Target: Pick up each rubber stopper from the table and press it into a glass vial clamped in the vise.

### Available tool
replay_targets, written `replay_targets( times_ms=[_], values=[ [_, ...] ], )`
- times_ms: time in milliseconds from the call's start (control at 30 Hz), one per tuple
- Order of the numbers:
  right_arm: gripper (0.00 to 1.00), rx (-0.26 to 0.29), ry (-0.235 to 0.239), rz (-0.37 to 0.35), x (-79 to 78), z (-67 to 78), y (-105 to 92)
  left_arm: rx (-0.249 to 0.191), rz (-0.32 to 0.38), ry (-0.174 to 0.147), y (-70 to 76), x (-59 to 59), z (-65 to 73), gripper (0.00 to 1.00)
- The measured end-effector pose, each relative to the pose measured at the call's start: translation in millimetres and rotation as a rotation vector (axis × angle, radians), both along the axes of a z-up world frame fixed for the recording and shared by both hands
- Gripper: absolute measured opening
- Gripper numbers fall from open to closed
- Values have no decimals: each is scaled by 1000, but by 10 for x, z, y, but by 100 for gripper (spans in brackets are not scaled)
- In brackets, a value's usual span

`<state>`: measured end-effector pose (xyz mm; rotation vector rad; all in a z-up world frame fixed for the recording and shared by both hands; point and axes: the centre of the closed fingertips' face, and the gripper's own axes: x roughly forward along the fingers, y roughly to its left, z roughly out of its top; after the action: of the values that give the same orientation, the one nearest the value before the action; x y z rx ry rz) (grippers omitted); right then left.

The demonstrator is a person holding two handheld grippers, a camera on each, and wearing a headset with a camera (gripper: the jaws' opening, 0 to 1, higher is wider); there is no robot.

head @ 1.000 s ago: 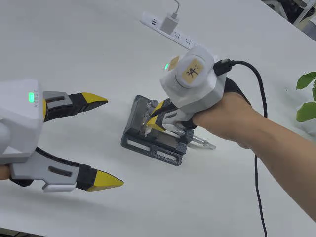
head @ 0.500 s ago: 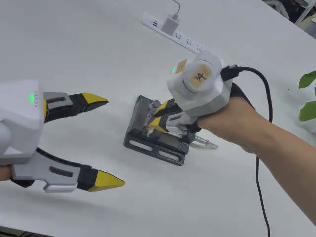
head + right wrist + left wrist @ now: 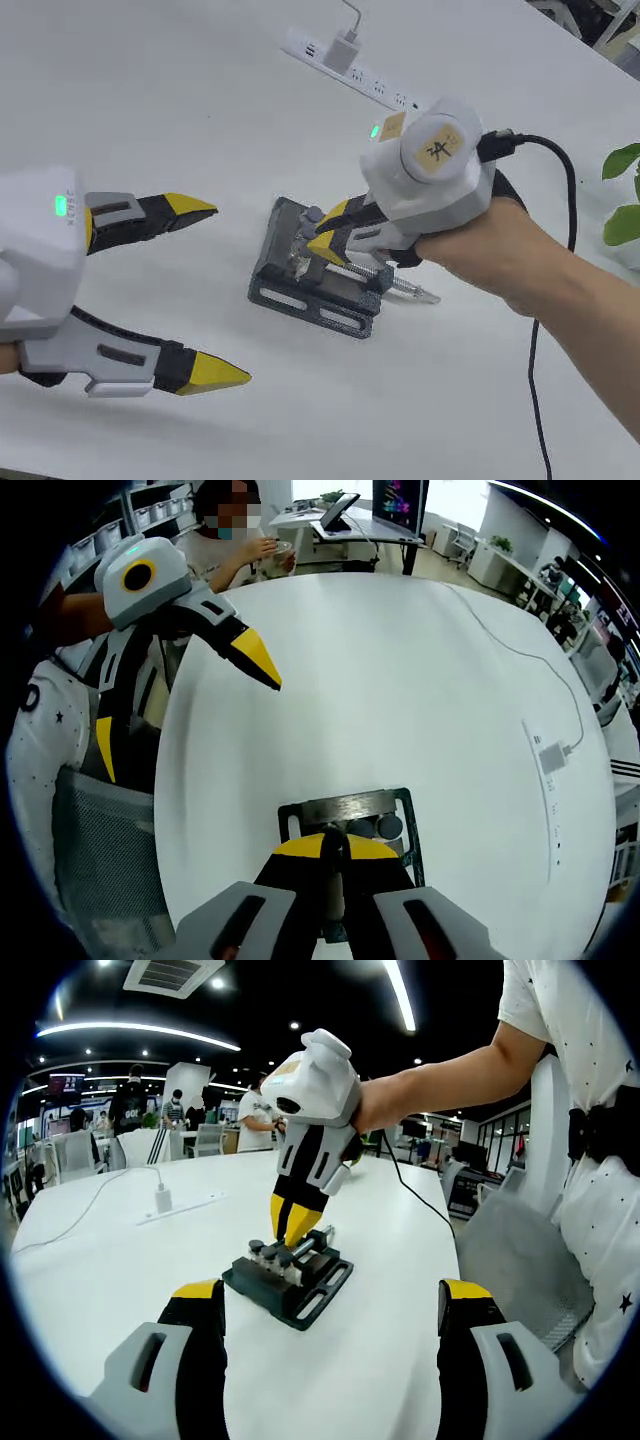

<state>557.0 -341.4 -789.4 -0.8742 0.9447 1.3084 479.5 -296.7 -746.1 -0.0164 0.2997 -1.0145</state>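
While the left gripper [image 3: 228, 292] spreads pointed yellow fingers wide, the right gripper [image 3: 318, 238] pinches closed above the dark vise [image 3: 340, 295].

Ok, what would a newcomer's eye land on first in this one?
The right gripper, jaws shut, poised over the small dark vise at centre. Then the left gripper, wide open, hovering at the left, and a white power strip farther back.

left gripper [image 3: 230, 293] jaws spread wide; right gripper [image 3: 318, 240] jaws together, angled down

Matt dark vise [image 3: 300, 299]; smooth white table [image 3: 180, 90]
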Motion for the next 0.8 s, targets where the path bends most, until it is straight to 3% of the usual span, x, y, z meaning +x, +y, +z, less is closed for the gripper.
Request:
replay_targets(
  times_ms=[800],
  values=[
    [0, -9, 19, 9, -7, -143, -27, 15, -10, 13, -8, 2, -60, 87]
  ],
)
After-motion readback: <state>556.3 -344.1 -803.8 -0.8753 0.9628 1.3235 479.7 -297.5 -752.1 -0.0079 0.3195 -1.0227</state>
